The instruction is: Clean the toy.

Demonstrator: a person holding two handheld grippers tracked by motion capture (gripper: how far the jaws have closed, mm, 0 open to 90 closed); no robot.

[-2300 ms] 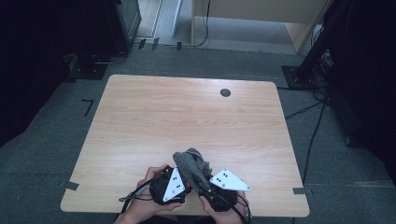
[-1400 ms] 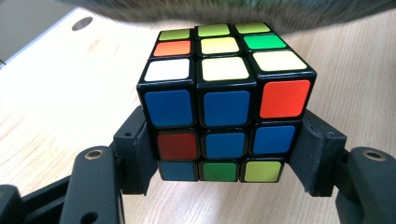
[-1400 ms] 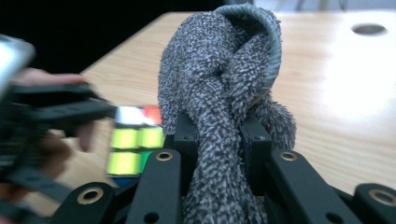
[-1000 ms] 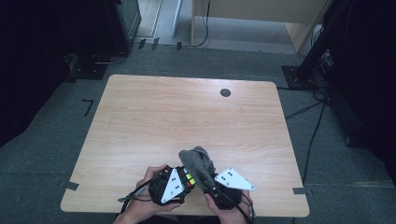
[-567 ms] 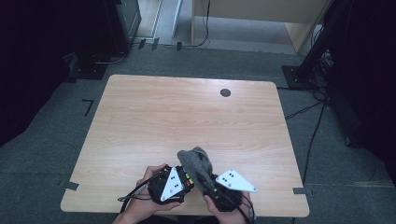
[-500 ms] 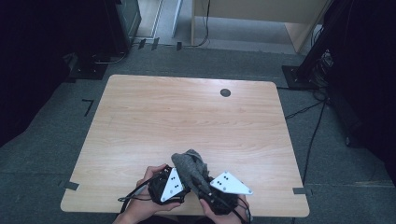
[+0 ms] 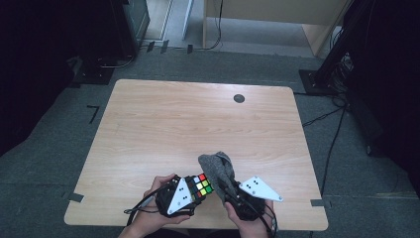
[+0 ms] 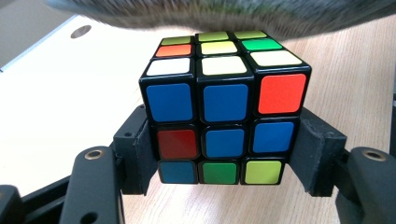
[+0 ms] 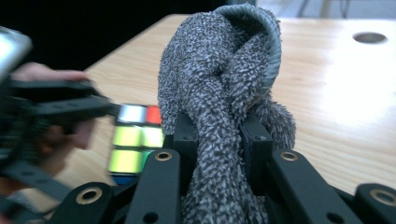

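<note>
The pale wooden table point(image 7: 163, 129) stands on grey carpet. Near its front edge, my left gripper point(image 8: 224, 154) clamps a scrambled puzzle cube point(image 8: 224, 116) by its sides. My right gripper point(image 9: 217, 135) pinches a bunched grey cloth point(image 9: 224, 84), which rests against the cube's top.

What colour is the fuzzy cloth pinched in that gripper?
Grey; the cloth shows best in the right gripper view.
</note>
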